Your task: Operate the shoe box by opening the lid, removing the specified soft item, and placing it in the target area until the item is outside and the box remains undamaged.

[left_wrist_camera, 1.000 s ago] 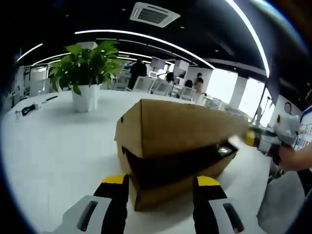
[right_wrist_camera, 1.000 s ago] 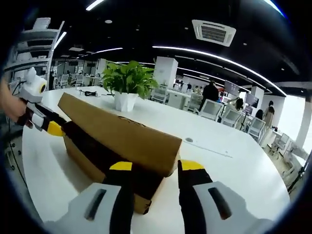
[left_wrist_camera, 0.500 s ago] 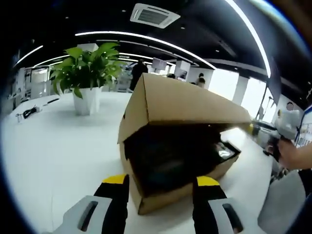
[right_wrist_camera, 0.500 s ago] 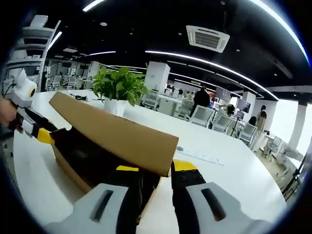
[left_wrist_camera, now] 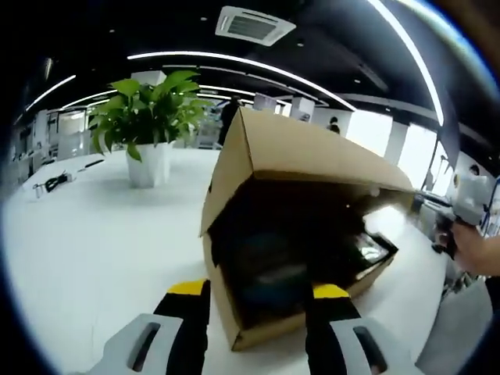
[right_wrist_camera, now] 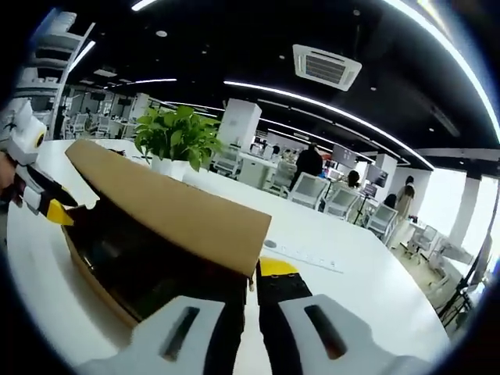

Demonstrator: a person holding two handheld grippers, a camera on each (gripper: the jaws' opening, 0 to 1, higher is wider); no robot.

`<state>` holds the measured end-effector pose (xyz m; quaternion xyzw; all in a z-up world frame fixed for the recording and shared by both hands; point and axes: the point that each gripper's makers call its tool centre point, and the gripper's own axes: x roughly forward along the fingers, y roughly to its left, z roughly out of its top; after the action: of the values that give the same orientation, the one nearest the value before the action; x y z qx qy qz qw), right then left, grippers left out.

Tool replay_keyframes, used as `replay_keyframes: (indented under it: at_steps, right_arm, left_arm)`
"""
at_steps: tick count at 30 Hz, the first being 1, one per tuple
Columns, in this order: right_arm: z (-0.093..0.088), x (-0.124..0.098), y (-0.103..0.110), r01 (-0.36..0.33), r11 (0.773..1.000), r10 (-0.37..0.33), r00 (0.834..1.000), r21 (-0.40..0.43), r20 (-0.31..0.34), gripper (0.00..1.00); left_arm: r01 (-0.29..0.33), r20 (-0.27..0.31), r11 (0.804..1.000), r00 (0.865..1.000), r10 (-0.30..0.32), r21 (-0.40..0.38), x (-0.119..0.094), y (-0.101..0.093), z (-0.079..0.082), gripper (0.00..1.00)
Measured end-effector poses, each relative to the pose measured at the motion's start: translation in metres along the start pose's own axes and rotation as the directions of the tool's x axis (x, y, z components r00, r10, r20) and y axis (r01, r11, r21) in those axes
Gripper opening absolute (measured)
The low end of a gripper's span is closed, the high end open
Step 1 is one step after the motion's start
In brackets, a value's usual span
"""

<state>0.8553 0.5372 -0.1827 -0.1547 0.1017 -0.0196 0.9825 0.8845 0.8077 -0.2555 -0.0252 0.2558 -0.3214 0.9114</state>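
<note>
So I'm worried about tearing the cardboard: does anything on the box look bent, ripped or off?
Nothing stands out. The brown cardboard shoe box sits flat on the white table, its hinged lid raised and uncreased, with no visible tears.

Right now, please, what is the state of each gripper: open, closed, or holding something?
Left gripper: open, holding nothing, jaws standing apart before the shoe box.
Right gripper: closed on the raised lid, pinching its front edge.

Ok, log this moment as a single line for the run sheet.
stage: lid lifting | shoe box: partly open on white table | lid: raised | right hand-held gripper: shut on lid | left hand-held gripper: open, at box corner | contents: dark, unclear
</note>
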Motion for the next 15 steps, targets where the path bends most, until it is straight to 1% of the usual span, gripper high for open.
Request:
replay_keyframes:
  at_steps: [2,7,9,11,13,15]
  right_arm:
    - [0.001,0.002,-0.002,0.002,1.000,-0.002,1.000,0.014,0.002,0.01]
    - [0.003,0.003,-0.003,0.008,1.000,-0.008,1.000,0.023,0.009,0.00]
    - [0.003,0.003,-0.002,0.007,1.000,-0.008,1.000,0.028,0.011,0.00]
    - [0.004,0.003,-0.003,0.006,0.999,-0.006,1.000,0.035,0.013,0.00]
    - [0.005,0.004,-0.003,0.004,0.999,-0.005,1.000,0.033,0.015,0.00]
    - [0.006,0.005,-0.003,0.004,0.999,-0.005,1.000,0.033,0.015,0.00]
  left_arm:
    - [-0.018,-0.009,1.000,1.000,0.018,0.005,0.001,0.001,-0.001,0.47]
    - [-0.041,-0.020,0.999,0.999,0.041,-0.001,0.001,0.004,0.001,0.44]
    - [-0.058,-0.041,0.998,0.997,0.059,0.014,0.001,0.006,-0.001,0.42]
    - [-0.062,-0.037,0.998,0.997,0.062,0.008,0.001,0.007,0.001,0.42]
    - [-0.077,-0.044,0.997,0.996,0.076,-0.013,0.001,0.010,0.003,0.41]
    - [-0.100,-0.059,0.995,0.993,0.099,-0.007,-0.001,0.012,0.003,0.40]
